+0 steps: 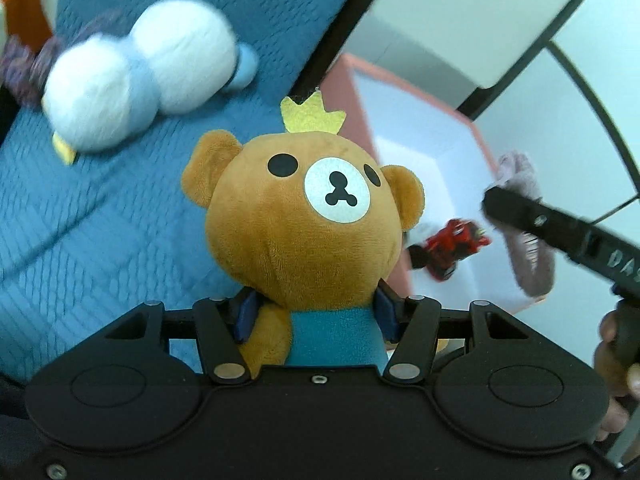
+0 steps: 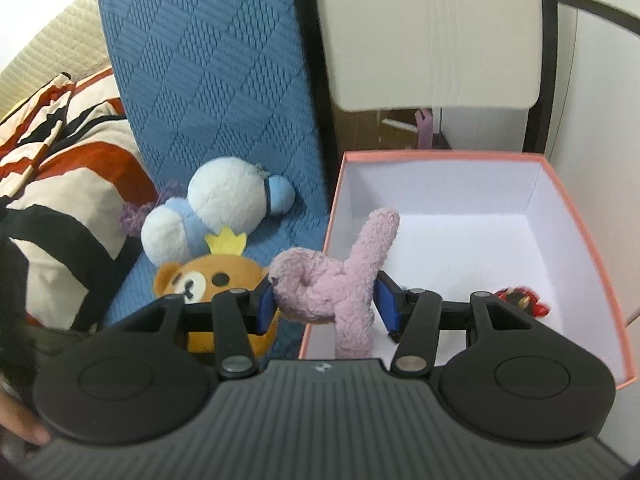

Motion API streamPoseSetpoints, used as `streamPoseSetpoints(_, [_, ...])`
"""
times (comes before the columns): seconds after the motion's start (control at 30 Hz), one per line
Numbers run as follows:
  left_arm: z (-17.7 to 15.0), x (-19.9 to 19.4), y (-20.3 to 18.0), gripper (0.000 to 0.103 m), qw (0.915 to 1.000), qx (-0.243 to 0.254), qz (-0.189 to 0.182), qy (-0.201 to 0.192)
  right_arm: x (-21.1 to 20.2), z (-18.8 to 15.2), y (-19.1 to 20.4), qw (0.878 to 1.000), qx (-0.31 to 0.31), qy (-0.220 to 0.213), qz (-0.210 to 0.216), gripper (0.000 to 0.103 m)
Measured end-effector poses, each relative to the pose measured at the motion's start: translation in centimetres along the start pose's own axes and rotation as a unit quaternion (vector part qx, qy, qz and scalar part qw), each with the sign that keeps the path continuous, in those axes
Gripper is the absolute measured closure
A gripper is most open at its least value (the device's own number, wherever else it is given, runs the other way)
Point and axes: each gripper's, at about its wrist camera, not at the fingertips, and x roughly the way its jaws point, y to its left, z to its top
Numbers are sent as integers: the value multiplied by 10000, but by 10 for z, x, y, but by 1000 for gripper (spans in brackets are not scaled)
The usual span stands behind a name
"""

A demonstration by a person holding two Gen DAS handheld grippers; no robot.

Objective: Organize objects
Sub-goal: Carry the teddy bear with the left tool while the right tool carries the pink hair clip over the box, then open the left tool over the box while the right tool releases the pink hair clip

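My left gripper (image 1: 316, 312) is shut on a brown teddy bear (image 1: 308, 208) with a yellow crown and blue shirt, held above the blue sofa next to the box. It also shows in the right wrist view (image 2: 208, 276). My right gripper (image 2: 326, 300) is shut on a pink plush rabbit (image 2: 336, 280), held over the near left edge of the pink box (image 2: 580, 248) with a white inside. The rabbit also shows in the left wrist view (image 1: 524, 216). A red toy car (image 1: 452, 246) lies in the box, also in the right wrist view (image 2: 520, 300).
A white and light-blue plush (image 2: 216, 212) lies on the blue quilted sofa cushion (image 2: 208, 80), also in the left wrist view (image 1: 140, 76). A purple yarn piece (image 2: 136, 212) lies beside it. A striped red, black and cream pillow (image 2: 72, 168) is at left. A white chair back (image 2: 432, 32) stands behind the box.
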Motion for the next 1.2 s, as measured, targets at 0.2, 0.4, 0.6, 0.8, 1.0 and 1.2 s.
streamPoseSetpoints(0.2, [25, -14, -40, 48, 9994, 287, -153, -147, -15, 9, -22, 9997, 98, -174, -121, 50])
streamPoseSetpoints(0.4, [48, -11, -83, 48, 9978, 568, -268, -223, -26, 6, -54, 9986, 290, -289, -338, 49])
streamPoseSetpoints(0.6, [58, 11, -115, 47, 9968, 744, -254, -145, -27, -7, -91, 9962, 577, -297, -582, 49])
streamPoseSetpoints(0.8, [59, 44, -131, 48, 9973, 707, -179, 64, -21, -26, -123, 9927, 870, -286, -786, 49])
streamPoseSetpoints(1.0, [58, 72, -139, 47, 9966, 792, 3, 245, -7, -38, -147, 9904, 1112, -164, -807, 49])
streamPoseSetpoints(1.2, [60, 82, -141, 46, 9967, 742, 37, 326, 5, -44, -161, 9882, 1290, -109, -823, 49])
